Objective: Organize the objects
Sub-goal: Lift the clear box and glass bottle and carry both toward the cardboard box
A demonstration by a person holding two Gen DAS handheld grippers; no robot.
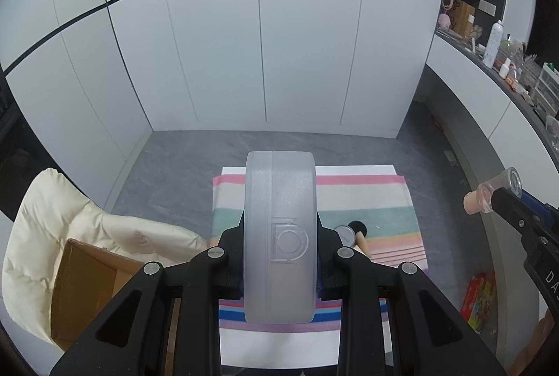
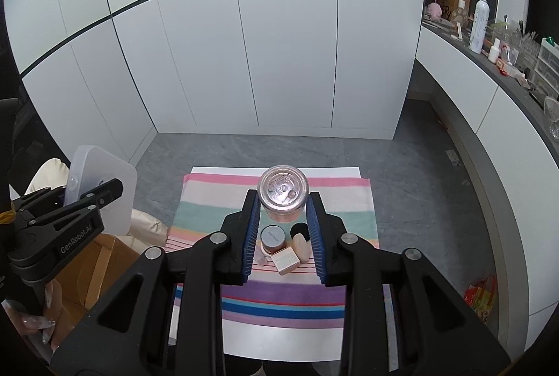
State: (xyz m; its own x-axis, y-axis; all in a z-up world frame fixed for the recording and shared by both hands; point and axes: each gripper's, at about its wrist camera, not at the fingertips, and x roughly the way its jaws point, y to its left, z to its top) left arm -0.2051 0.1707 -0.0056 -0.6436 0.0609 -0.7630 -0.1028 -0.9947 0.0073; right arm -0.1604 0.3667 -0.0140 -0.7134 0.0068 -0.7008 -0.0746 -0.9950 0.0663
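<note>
Four small cosmetics [image 2: 284, 248] lie on the striped cloth [image 2: 276, 292] beside a cardboard box [image 1: 87, 281].

White panelled cabinet wall [image 1: 265, 44] at 12 o'clock; grey stone floor [image 1: 181, 152]; cluttered dark countertop [image 2: 489, 65] at 2; cream cushioned chair [image 1: 70, 222] at 8.

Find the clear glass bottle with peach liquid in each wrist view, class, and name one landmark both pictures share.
Left wrist view: the glass bottle is at the far right edge, lying sideways, clamped in the right gripper.
Right wrist view: the bottle is at centre, its round base facing the camera, held between the blue pads.
Shared landmark: the striped cloth on the floor.
</note>
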